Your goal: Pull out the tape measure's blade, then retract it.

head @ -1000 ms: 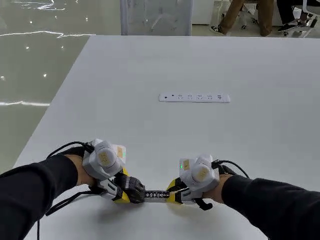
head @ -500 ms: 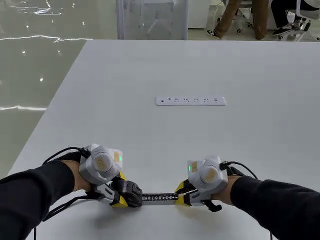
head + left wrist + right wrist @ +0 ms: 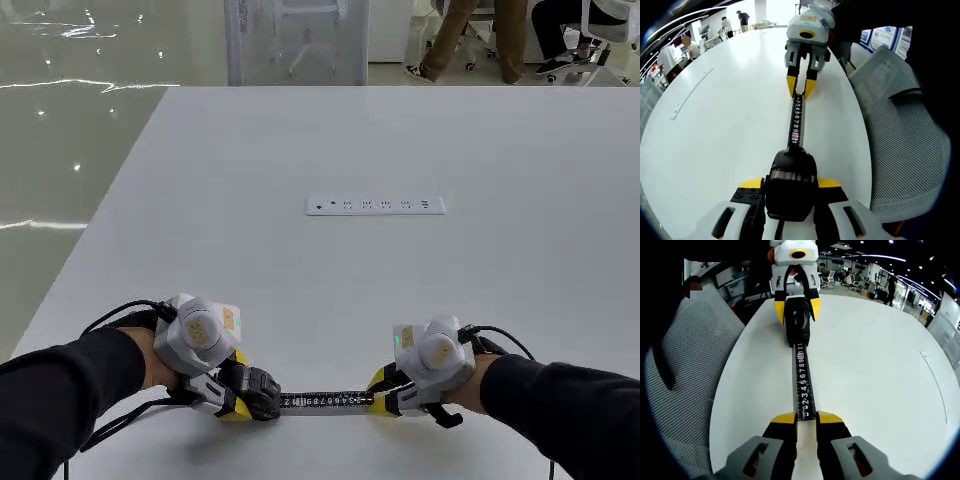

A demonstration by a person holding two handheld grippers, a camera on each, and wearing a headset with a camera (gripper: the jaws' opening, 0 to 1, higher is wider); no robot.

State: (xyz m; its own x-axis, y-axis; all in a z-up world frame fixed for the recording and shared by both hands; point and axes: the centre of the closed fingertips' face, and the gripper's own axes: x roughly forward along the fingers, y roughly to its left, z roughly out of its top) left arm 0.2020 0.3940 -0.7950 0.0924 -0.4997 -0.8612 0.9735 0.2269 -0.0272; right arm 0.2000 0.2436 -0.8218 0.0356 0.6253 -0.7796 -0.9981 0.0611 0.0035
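Tape measure case (image 3: 258,391) at lower left of head view, resting on white surface (image 3: 420,130), clamped between jaws of left gripper (image 3: 243,388). Blade (image 3: 325,401) drawn out in short straight run toward right, numbered face up. Blade tip pinched between jaws of right gripper (image 3: 385,393), lower centre-right. Power strip (image 3: 375,206) at frame centre, well apart from both grippers. Mesh chair (image 3: 900,125) at right of left gripper view, beside surface edge.
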